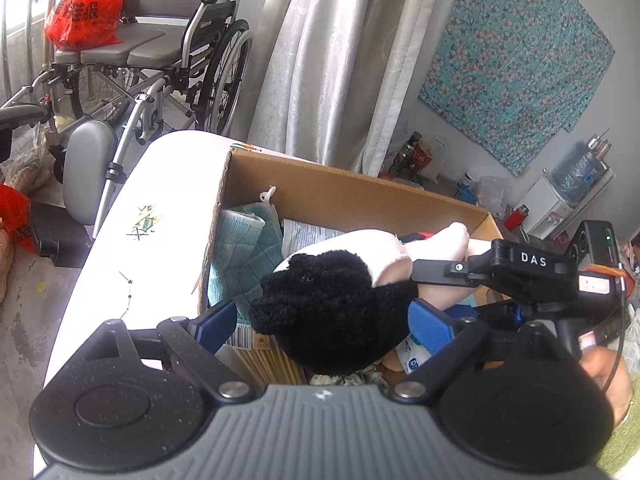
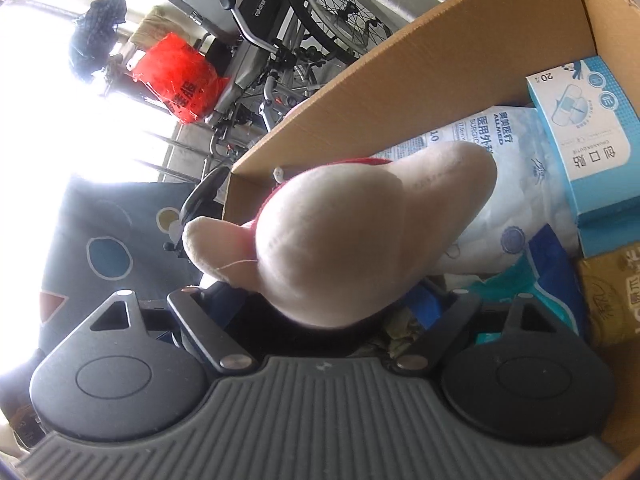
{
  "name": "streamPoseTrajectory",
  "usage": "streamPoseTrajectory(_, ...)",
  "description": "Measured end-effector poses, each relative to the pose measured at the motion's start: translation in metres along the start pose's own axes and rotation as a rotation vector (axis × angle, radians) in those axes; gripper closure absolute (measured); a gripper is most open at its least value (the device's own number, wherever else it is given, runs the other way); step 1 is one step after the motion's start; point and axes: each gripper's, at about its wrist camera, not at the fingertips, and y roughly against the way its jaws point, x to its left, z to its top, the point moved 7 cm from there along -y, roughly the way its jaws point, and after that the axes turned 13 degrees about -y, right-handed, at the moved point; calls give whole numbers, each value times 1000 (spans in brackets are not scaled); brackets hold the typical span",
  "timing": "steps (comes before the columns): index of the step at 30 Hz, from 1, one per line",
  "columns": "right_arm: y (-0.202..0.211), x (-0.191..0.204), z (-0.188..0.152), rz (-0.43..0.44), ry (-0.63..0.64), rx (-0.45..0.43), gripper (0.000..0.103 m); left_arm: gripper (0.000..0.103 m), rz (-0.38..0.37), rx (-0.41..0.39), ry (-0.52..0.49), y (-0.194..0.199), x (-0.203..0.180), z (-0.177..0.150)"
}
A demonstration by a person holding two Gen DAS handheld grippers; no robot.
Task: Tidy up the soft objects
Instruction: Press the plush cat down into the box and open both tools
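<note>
A plush toy with a black head (image 1: 336,312) and a cream body (image 2: 352,236) hangs over an open cardboard box (image 1: 352,196). My left gripper (image 1: 324,316) stands open around the black head; its right blue pad (image 1: 430,326) touches the head, and a thin gap shows at the left pad. My right gripper (image 2: 324,304) is shut on the cream body, which bulges up between its fingers. In the left wrist view its black housing (image 1: 528,268) reaches in from the right. A folded teal cloth (image 1: 244,256) lies in the box's left end.
The box sits on a white table (image 1: 152,208) and holds a blue plaster carton (image 2: 592,148), a pack of masks (image 2: 500,184) and other packets. A wheelchair (image 1: 168,40) with a red bag (image 1: 88,4) stands behind. A hand (image 1: 608,376) shows at right.
</note>
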Motion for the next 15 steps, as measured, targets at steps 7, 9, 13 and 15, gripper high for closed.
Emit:
streamPoseTrajectory(7,7,-10,7,52,-87,-64,30,10,-7,61,-6,-15,-8,-10)
streamPoseTrajectory(9,7,-8,11,86,-111,-85,33,10,-6,61,-2,-16,-7,-9)
streamPoseTrajectory(13,13,-4,27,151,-129,-148,34,10,-11,52,0,-18,-9,-1)
streamPoseTrajectory(15,16,0,39,170,-115,-189,34,10,-7,45,-6,-20,-10,3)
